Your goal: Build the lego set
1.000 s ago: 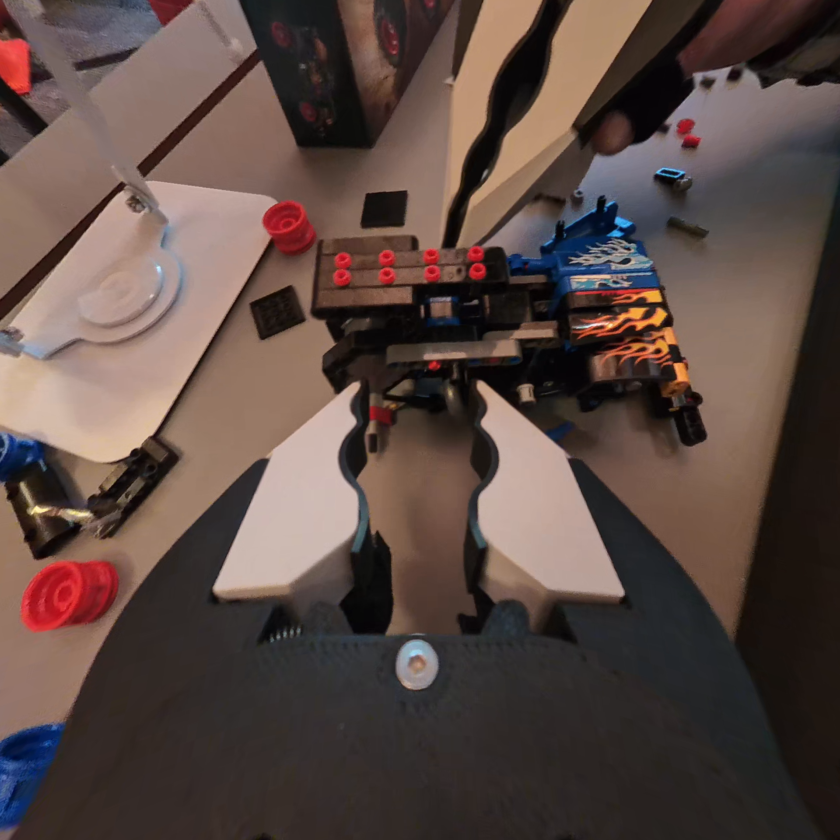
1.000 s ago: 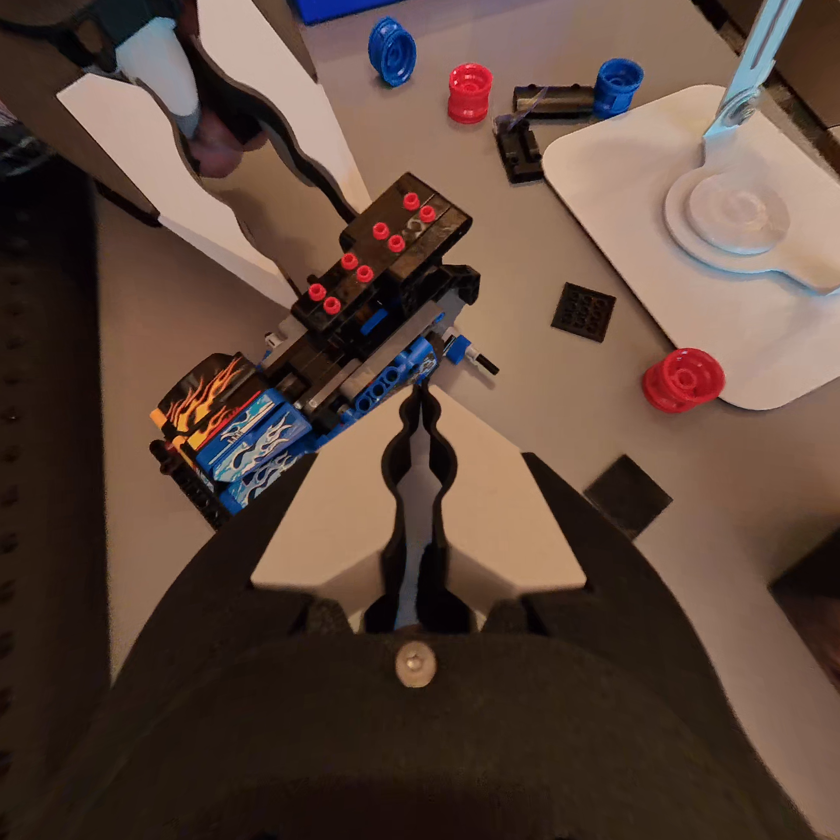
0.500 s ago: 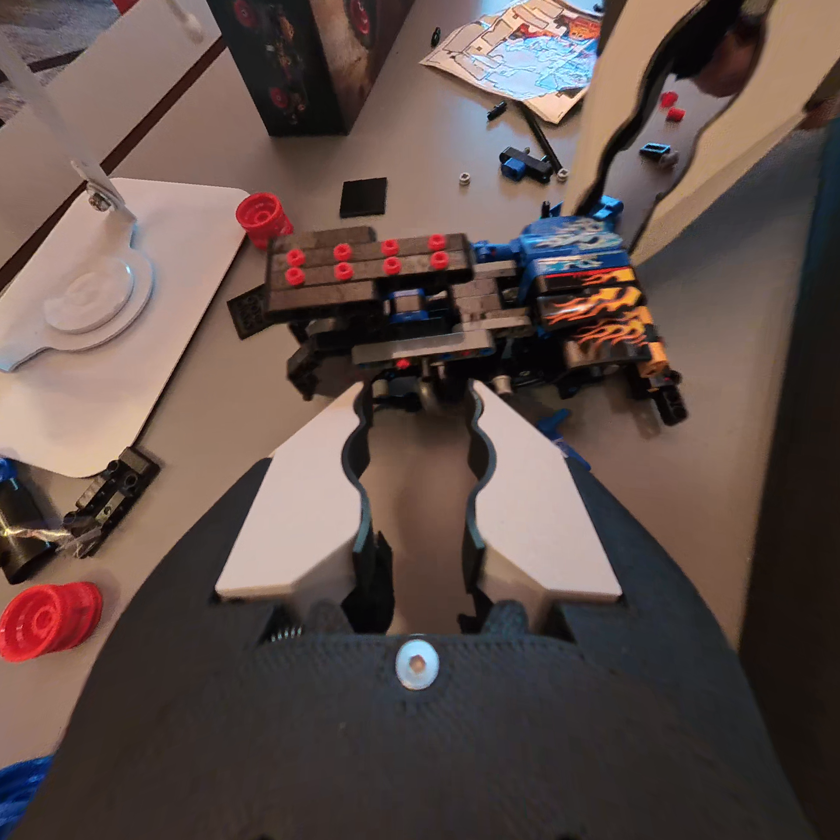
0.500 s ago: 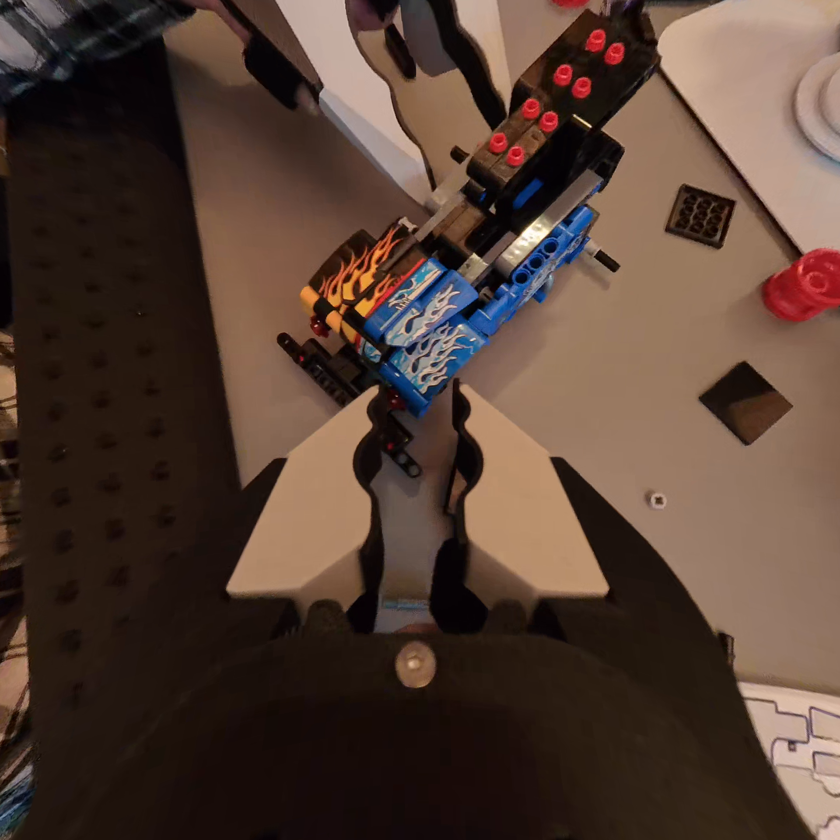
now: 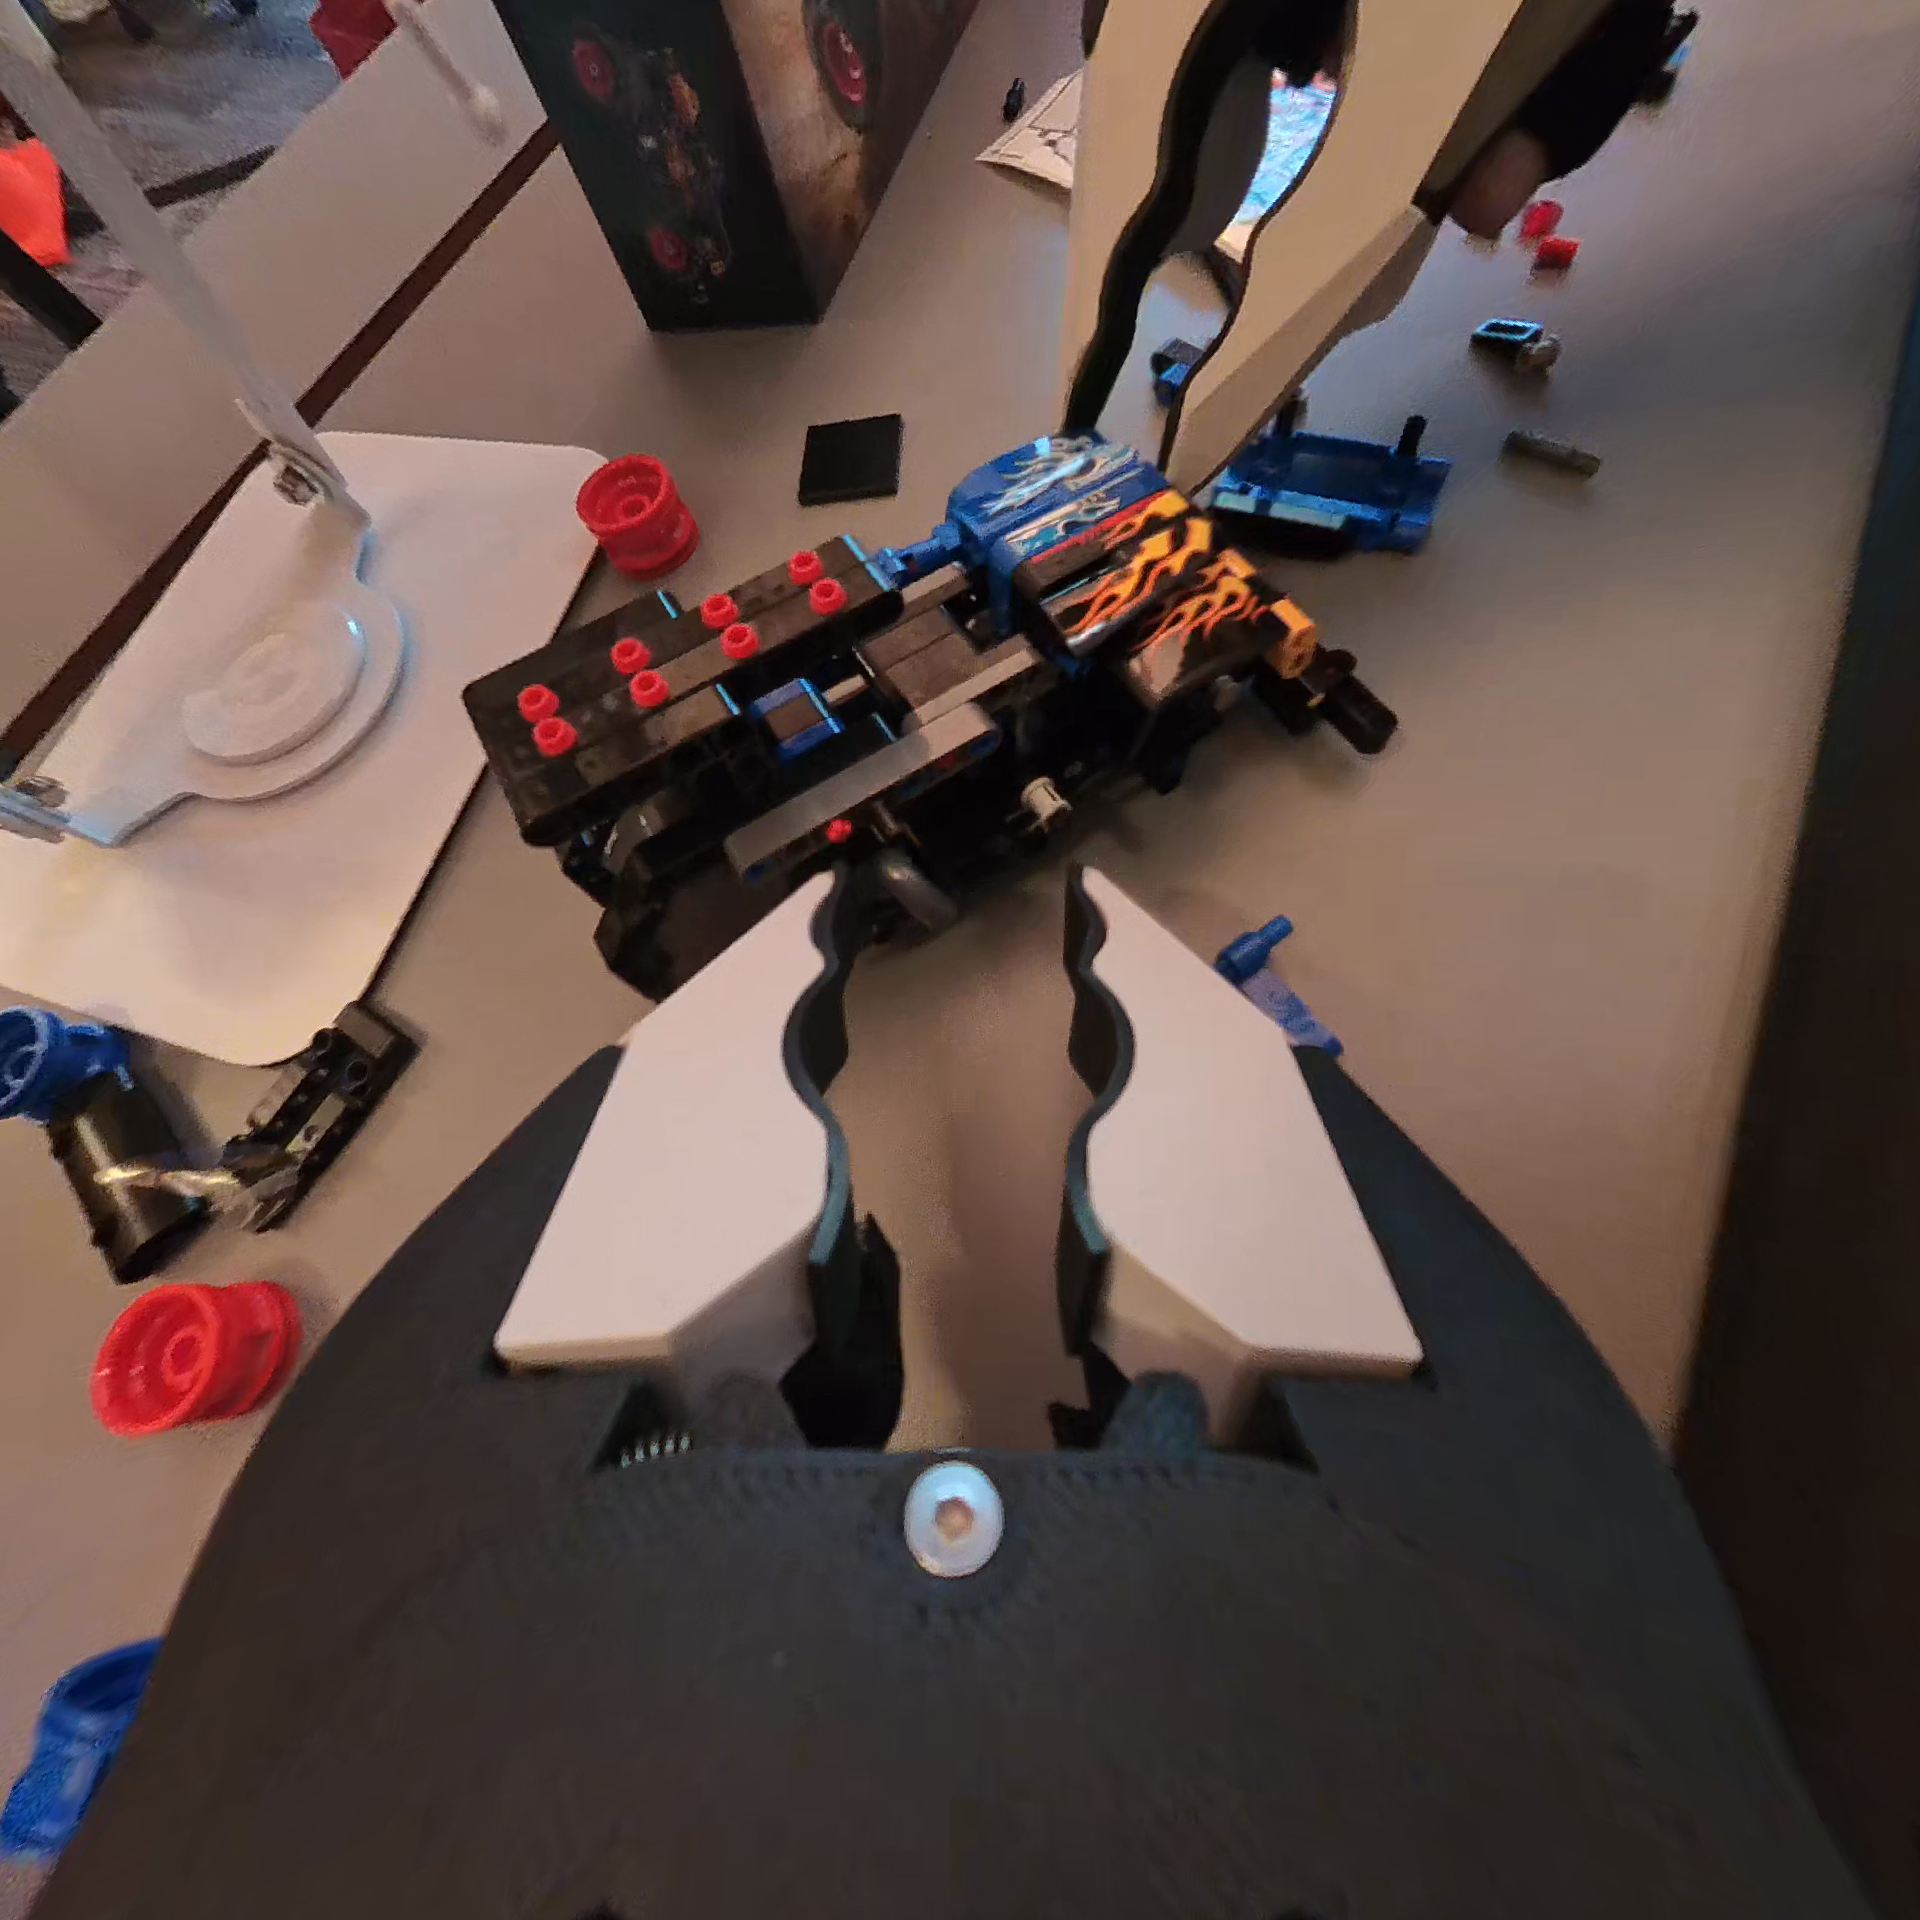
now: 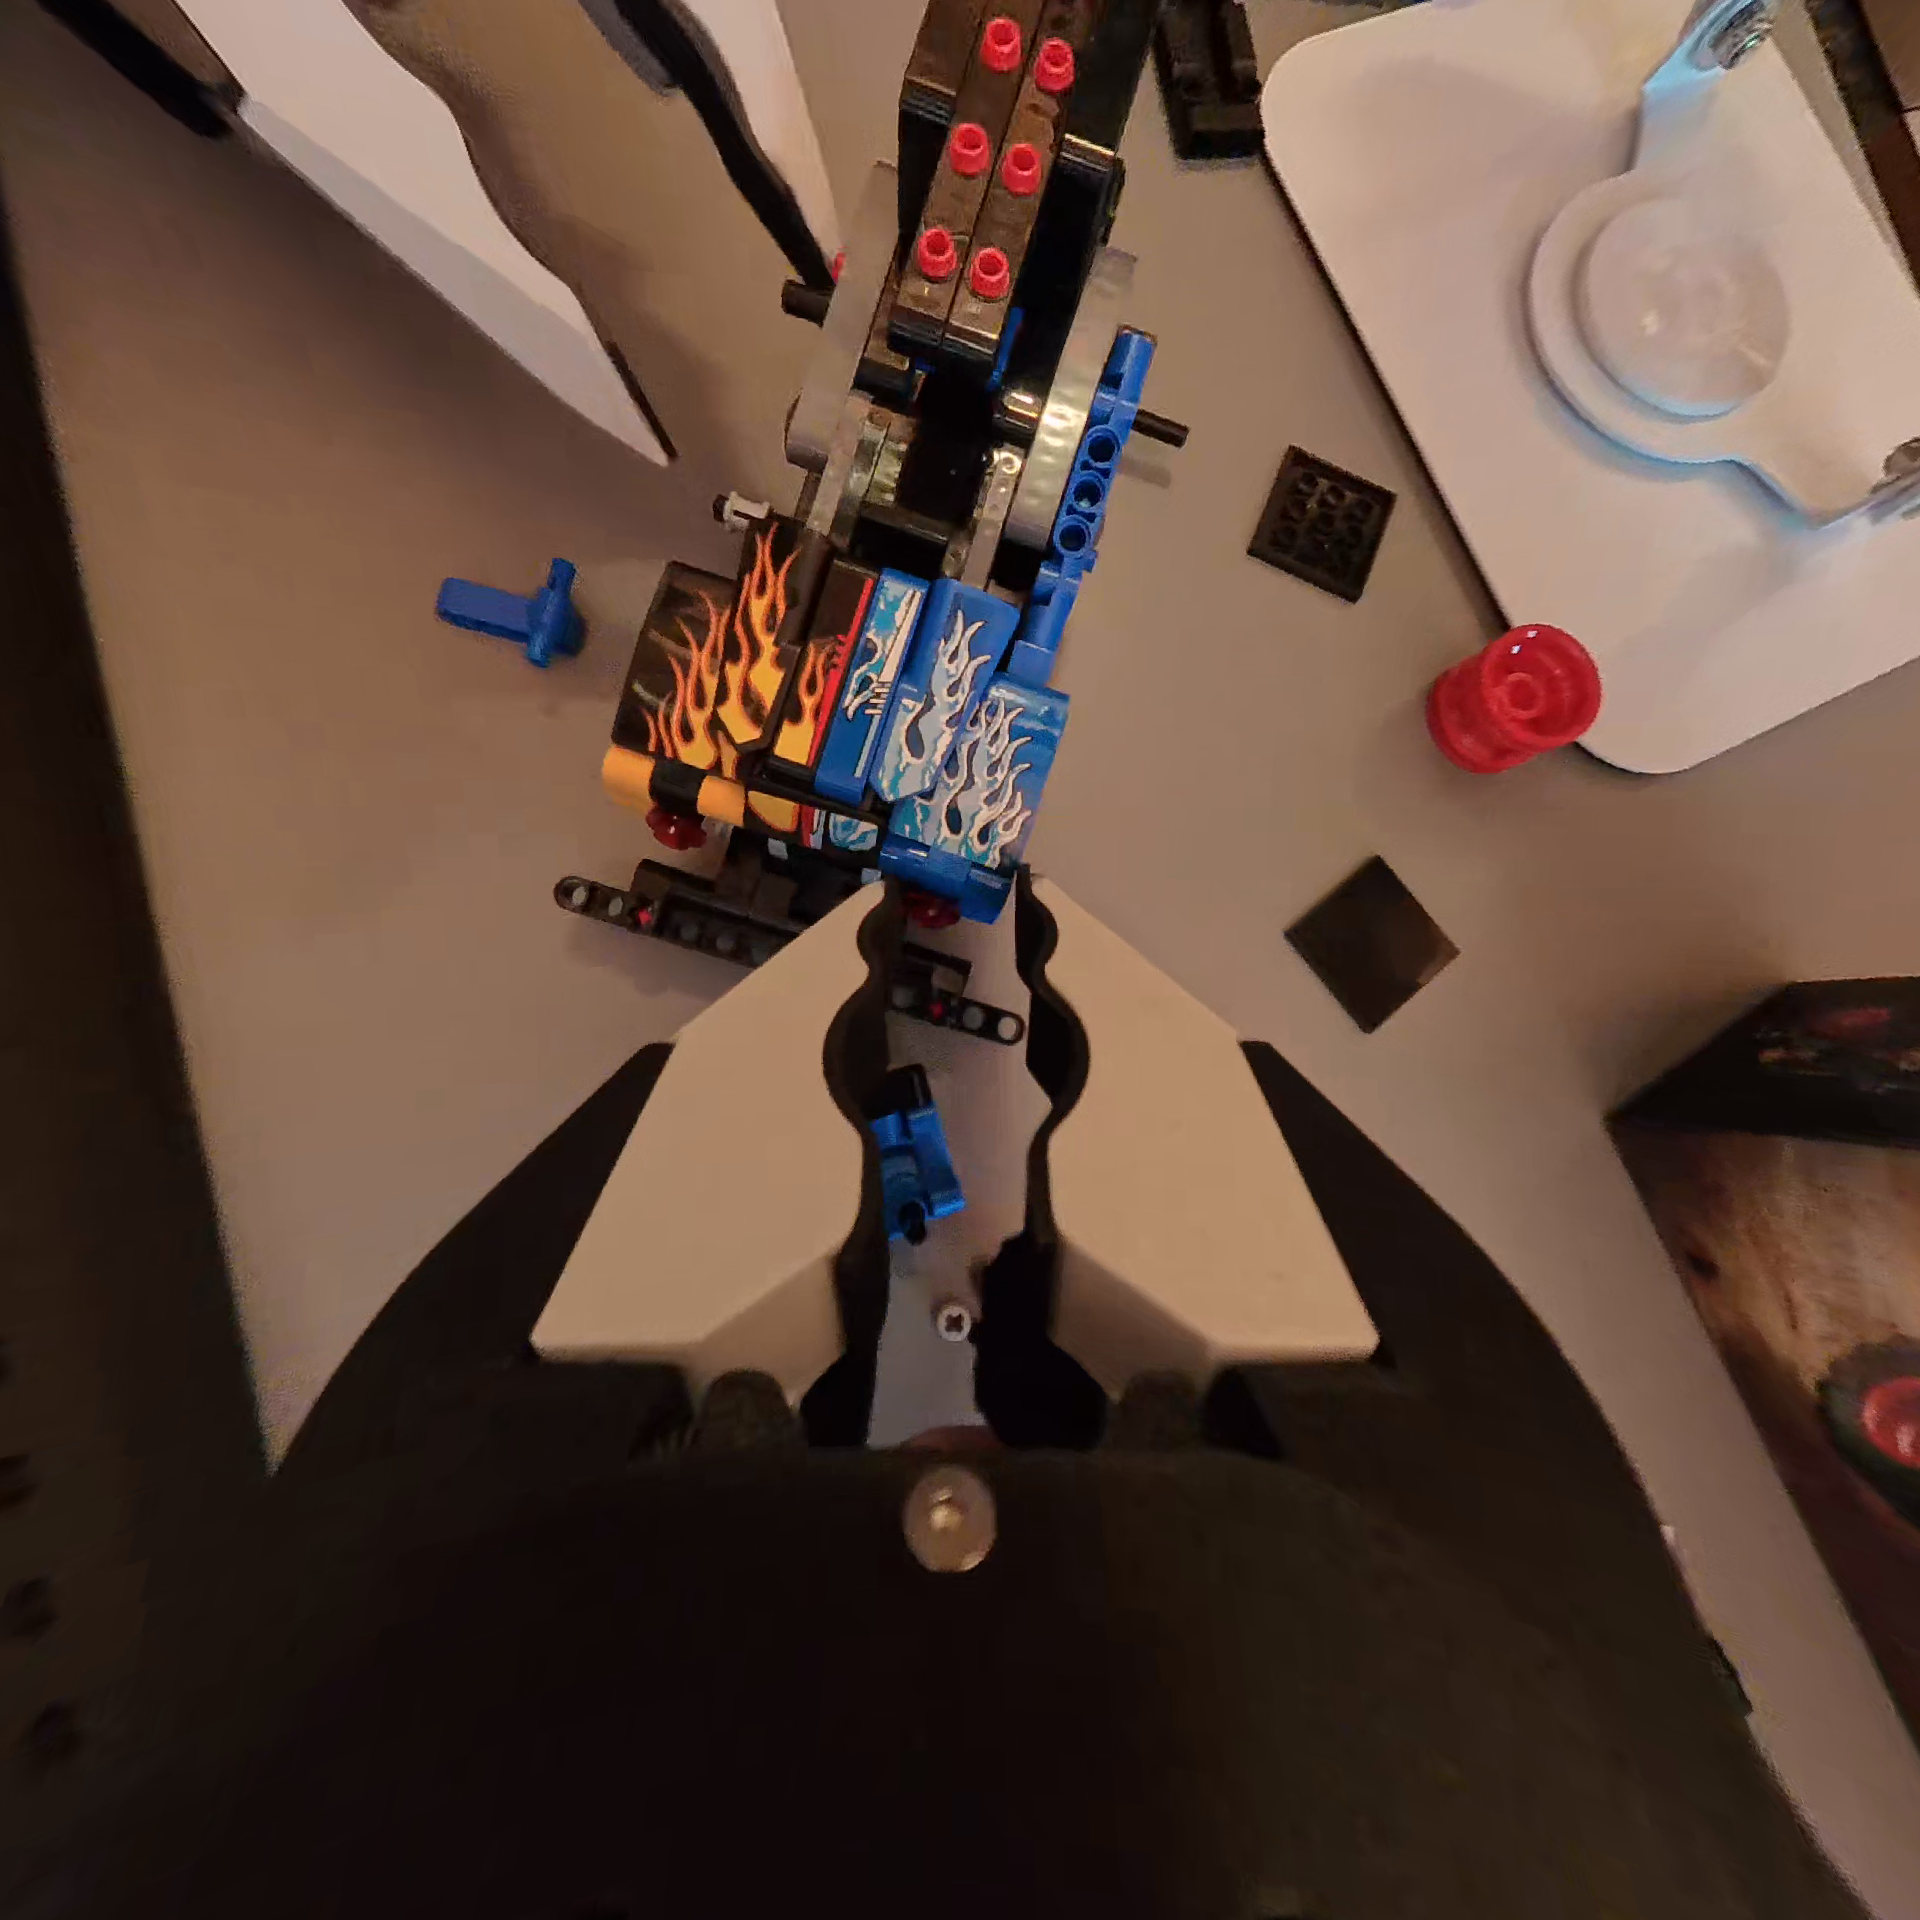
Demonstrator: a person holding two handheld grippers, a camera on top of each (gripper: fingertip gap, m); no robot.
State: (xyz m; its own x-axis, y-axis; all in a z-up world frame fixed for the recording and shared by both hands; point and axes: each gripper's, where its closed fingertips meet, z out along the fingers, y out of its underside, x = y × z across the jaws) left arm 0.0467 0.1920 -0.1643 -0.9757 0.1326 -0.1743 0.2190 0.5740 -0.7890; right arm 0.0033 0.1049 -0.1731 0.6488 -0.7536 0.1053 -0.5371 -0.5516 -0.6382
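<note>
The Lego vehicle [image 5: 914, 675] lies on the grey table: black rear deck with red studs, hood panels with orange and blue flames. In the right wrist view the vehicle [image 6: 935, 665] points its hood at me. My left gripper [image 5: 956, 894] is open and empty, its tips just short of the vehicle's near side. My right gripper [image 6: 951, 894] is open, its tips at the blue front corner of the hood; it also shows in the left wrist view [image 5: 1127, 436]. A small blue piece [image 6: 914, 1164] lies on the table under the right fingers.
A white stand base [image 5: 260, 727] sits left, with red wheel hubs [image 5: 636, 514] [image 5: 192, 1351] beside it. A dark box [image 5: 727, 156] stands at the back. A blue panel [image 5: 1330, 488], black tiles [image 6: 1371, 940] [image 6: 1322, 523] and a blue connector [image 6: 514, 613] lie around the vehicle. The small blue piece [image 6: 914, 1164] is about 6 centimeters from my right fingertips and 15 centimeters from my left. Look for it in the left wrist view [image 5: 1256, 472] too.
The right gripper has left the vehicle's side, opened, and moved to its hood end. The vehicle has turned on the table. The left gripper stays open by its side.
</note>
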